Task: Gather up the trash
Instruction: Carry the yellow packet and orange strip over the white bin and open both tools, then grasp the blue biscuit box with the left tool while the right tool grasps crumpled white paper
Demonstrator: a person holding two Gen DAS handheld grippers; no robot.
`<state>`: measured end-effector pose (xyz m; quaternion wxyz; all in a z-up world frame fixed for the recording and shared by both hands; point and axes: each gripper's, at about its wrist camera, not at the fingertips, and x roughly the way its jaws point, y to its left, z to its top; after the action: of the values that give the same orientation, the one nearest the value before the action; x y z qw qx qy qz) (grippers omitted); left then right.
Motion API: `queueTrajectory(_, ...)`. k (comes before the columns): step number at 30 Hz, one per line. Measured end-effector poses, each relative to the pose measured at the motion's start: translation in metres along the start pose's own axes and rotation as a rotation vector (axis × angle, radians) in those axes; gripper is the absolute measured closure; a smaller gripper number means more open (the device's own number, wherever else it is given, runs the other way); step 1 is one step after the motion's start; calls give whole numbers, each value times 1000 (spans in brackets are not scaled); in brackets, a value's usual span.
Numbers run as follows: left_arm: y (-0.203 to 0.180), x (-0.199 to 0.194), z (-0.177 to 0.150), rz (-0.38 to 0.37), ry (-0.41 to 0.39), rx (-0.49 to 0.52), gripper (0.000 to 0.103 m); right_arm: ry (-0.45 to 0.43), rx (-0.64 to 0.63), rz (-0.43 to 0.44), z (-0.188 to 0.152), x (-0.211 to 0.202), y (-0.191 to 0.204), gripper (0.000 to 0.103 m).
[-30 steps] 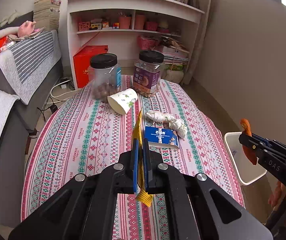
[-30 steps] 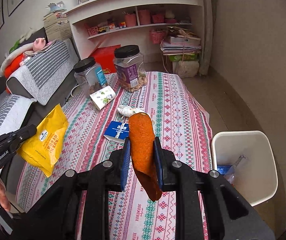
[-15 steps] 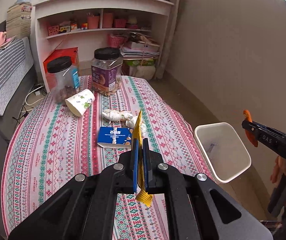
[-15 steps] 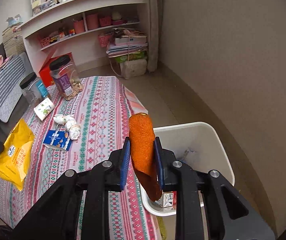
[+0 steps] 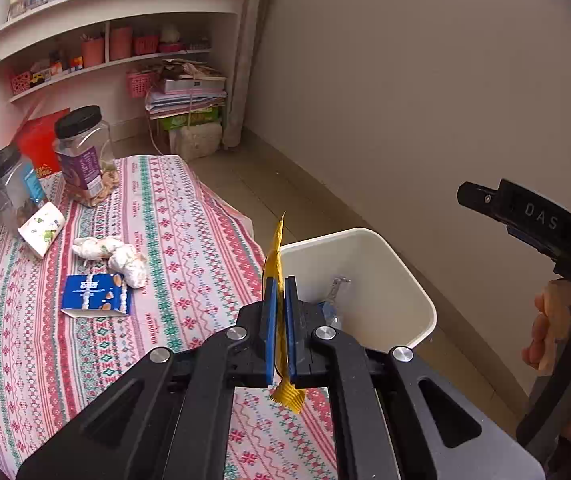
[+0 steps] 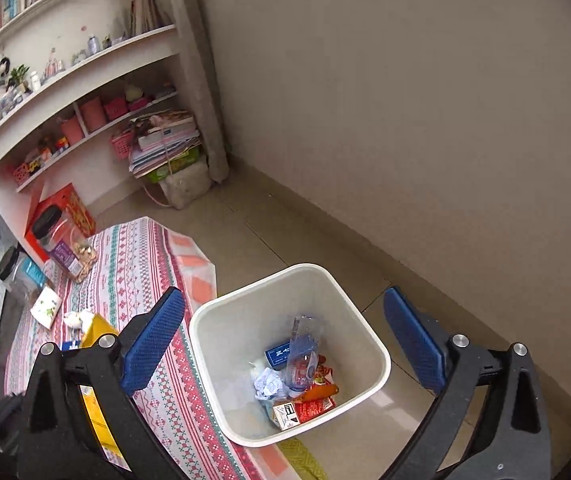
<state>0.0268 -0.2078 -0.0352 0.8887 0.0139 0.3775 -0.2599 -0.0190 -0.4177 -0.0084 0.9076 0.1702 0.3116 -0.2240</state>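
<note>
My left gripper (image 5: 279, 280) is shut on a yellow snack bag (image 5: 276, 256), held edge-on above the table's right edge beside the white trash bin (image 5: 413, 276). My right gripper (image 6: 285, 320) is wide open and empty, directly above the bin (image 6: 205, 344). An orange wrapper (image 6: 319, 392) lies inside the bin among a clear plastic bottle (image 6: 303, 350), crumpled paper and small cartons. The yellow bag also shows in the right wrist view (image 6: 95, 328). The right gripper appears at the right of the left wrist view (image 5: 525, 216).
On the patterned tablecloth (image 5: 189, 216) lie a blue carton (image 5: 95, 294), crumpled white tissue (image 5: 113, 252) and a tipped paper cup (image 5: 41, 230). Two black-lidded jars (image 5: 81, 152) stand at the far end. Shelves and a beige wall lie behind.
My right gripper swung over the bin, opened and let go of the orange wrapper, which now lies in the bin. My left gripper carried the yellow bag rightward to the bin.
</note>
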Motion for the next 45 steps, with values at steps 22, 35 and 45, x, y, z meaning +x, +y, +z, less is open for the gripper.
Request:
queueTrajectory(22,-19,21,16,109,11,32,49,-10,-41,14,-6,-9,16,7)
queueTrajectory(35,75,26,-10,376,84,34,14,27,-208,31,-25,3,93,7)
queueTrajectory(45,165,74,-25,429,313,69,13,77,-324,135,-43,11,159,7)
